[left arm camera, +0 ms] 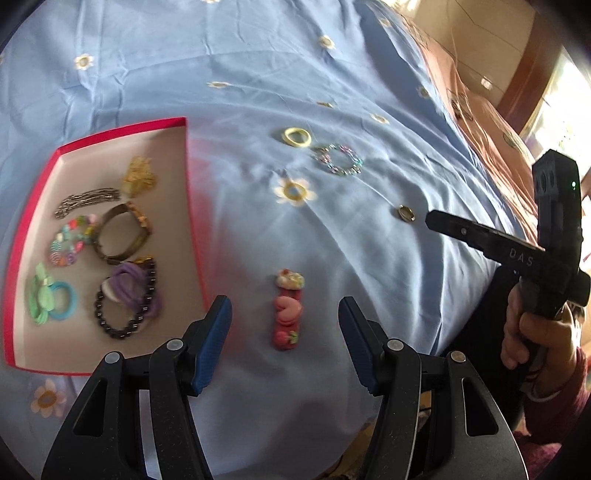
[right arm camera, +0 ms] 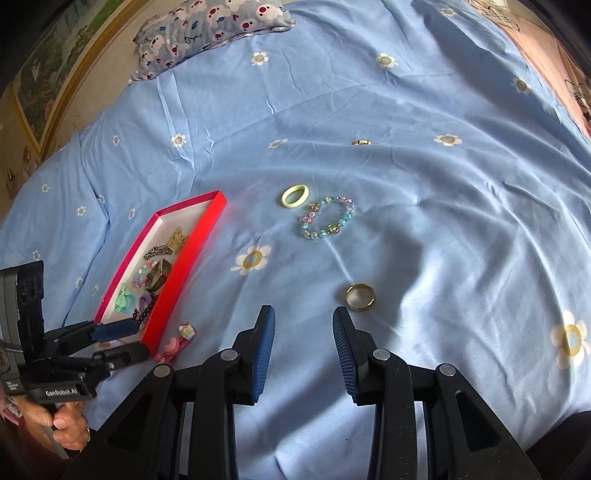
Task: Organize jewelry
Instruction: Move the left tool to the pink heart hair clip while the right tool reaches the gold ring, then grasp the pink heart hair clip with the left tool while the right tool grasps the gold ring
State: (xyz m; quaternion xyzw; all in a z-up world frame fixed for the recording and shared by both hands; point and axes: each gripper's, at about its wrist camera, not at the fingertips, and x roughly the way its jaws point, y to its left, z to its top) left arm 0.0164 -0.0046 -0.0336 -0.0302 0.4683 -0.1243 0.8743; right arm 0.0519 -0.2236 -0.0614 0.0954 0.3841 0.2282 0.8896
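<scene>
A red-rimmed box (left arm camera: 194,206) (right arm camera: 192,251) lies on the blue bedsheet and holds several bracelets, hair ties and chains. A pink hair clip (left arm camera: 287,314) (right arm camera: 173,345) lies just right of the box. My left gripper (left arm camera: 284,325) is open and empty, its fingers either side of the clip. A gold ring (right arm camera: 360,296) (left arm camera: 406,213), a pastel bead bracelet (right arm camera: 328,217) (left arm camera: 339,159) and a pale yellow ring (right arm camera: 294,195) (left arm camera: 296,137) lie on the sheet. My right gripper (right arm camera: 303,332) is open and empty, just short of the gold ring.
A second small gold ring (right arm camera: 361,142) lies farther back on the sheet. A patterned pillow (right arm camera: 210,26) sits at the head of the bed. The bed's right edge with a pink cover (left arm camera: 480,122) runs beside the jewelry.
</scene>
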